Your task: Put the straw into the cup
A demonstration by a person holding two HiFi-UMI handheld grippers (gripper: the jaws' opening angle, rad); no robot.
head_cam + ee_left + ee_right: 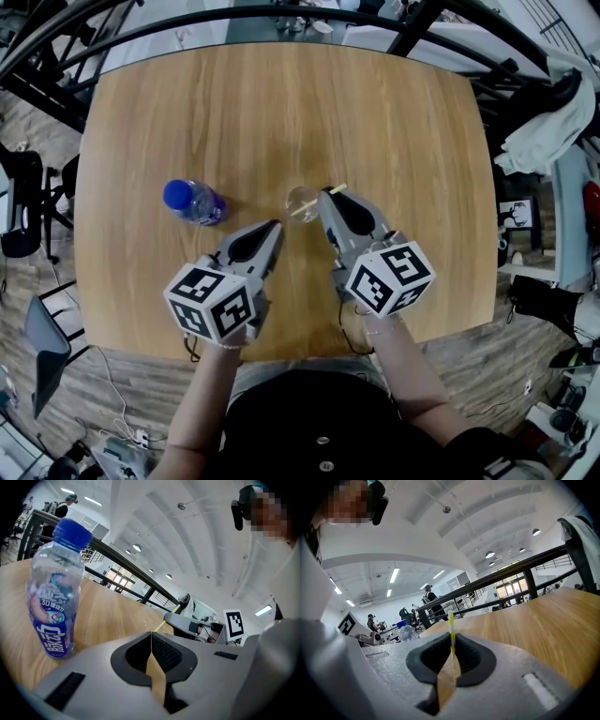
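Yellow-striped straw (pixel 451 632) pinched between the pads of right tool (pixel 324 195), clear cup (pixel 302 202) just beside that tool's tip on wooden table (pixel 281 112), left tool (pixel 277 225) pressed together, empty, bottle (pixel 194 202) to its left

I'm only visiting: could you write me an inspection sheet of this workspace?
Surface: wooden table.
Job's things: clear cup upright; straw in the right tool, one end at the cup, inside or not unclear.
Clutter: blue-capped bottle, upright, left of the cup.
Tools: left tool shut, empty; right tool shut on the straw.
Cables: white cable on the floor.
Surroundings: black railing; white cloth draped at right.
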